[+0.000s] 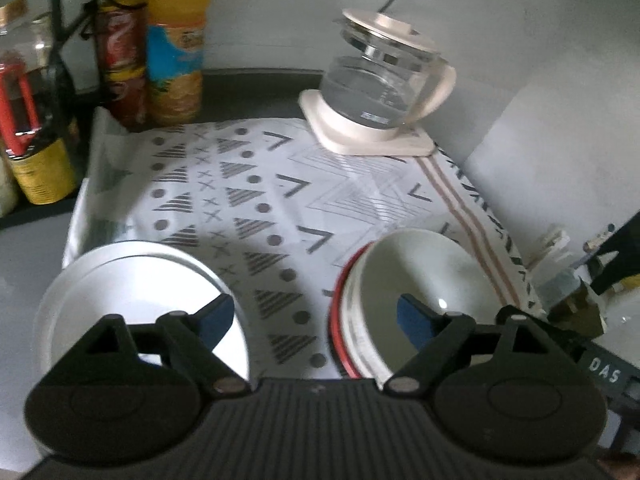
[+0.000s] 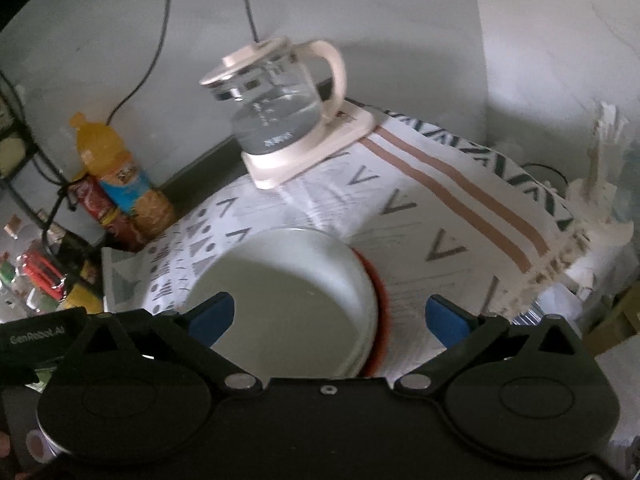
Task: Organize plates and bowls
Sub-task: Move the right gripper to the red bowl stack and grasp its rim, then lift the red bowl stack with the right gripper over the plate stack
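Observation:
A white plate (image 1: 132, 280) lies at the near left of the patterned cloth (image 1: 260, 200). To its right a white bowl (image 1: 424, 280) sits nested in a red-rimmed bowl (image 1: 340, 320). My left gripper (image 1: 316, 320) hovers open above the gap between plate and bowl, one blue pad over each, holding nothing. In the right wrist view the same white bowl (image 2: 288, 300) sits in its red-rimmed bowl (image 2: 380, 304). My right gripper (image 2: 330, 316) stands wide open over it, left pad above the bowl's inside, right pad over the cloth (image 2: 420, 232); nothing is gripped.
A glass kettle (image 1: 384, 84) on a cream base stands at the cloth's far right corner, its cord running up the wall. An orange drink bottle (image 1: 176, 40) and a red can (image 1: 120, 60) stand at the far left, beside a rack of jars (image 1: 28, 120). White clutter (image 2: 600, 200) sits right of the cloth.

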`<state>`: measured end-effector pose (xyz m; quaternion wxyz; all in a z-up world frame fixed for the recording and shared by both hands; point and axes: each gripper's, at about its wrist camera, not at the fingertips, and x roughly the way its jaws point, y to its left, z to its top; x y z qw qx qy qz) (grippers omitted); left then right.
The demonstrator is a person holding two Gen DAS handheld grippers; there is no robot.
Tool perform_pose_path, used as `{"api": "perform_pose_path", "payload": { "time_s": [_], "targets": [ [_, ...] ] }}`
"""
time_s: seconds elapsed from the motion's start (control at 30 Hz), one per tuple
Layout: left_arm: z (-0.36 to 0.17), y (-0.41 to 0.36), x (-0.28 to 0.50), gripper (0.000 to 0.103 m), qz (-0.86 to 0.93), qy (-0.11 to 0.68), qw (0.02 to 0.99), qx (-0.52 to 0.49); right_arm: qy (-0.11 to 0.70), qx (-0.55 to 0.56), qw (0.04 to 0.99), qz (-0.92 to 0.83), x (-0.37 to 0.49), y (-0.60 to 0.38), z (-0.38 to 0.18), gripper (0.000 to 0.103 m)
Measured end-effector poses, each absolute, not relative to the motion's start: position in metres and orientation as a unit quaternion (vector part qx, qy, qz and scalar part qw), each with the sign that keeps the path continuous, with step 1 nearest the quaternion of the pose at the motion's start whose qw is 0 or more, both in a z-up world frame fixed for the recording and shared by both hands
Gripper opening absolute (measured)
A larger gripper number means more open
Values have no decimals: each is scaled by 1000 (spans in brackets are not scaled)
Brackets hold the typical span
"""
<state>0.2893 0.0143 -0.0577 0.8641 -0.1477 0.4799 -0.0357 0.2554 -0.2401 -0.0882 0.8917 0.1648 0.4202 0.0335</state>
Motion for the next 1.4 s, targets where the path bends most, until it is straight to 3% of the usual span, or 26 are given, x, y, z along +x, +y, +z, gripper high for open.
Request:
{"api": "perform_pose_path", "payload": {
  "time_s": [0.43, 0.57, 0.7, 0.83, 1.07, 1.4],
  "targets": [
    [-98, -3, 307, 86, -67, 525, 837, -142, 464, 178, 868, 9, 257, -251, -122, 101],
    [-111, -3, 314, 83, -80, 540, 824, -151, 481, 181, 858, 15, 263, -246, -133, 86],
    [-123, -2, 323, 63, -93, 551, 813, -161, 491, 184, 852, 11, 269, -244, -140, 70],
    [-135, -2, 332, 54, -100, 561, 804, -171, 501, 182, 846, 10, 275, -242, -147, 65],
    [-150, -4, 343, 33, -119, 576, 789, -180, 517, 200, 832, 24, 284, -241, -159, 42],
    [-150, -1, 343, 29, -111, 578, 789, -172, 508, 182, 841, 38, 283, -236, -147, 35]
  ]
}}
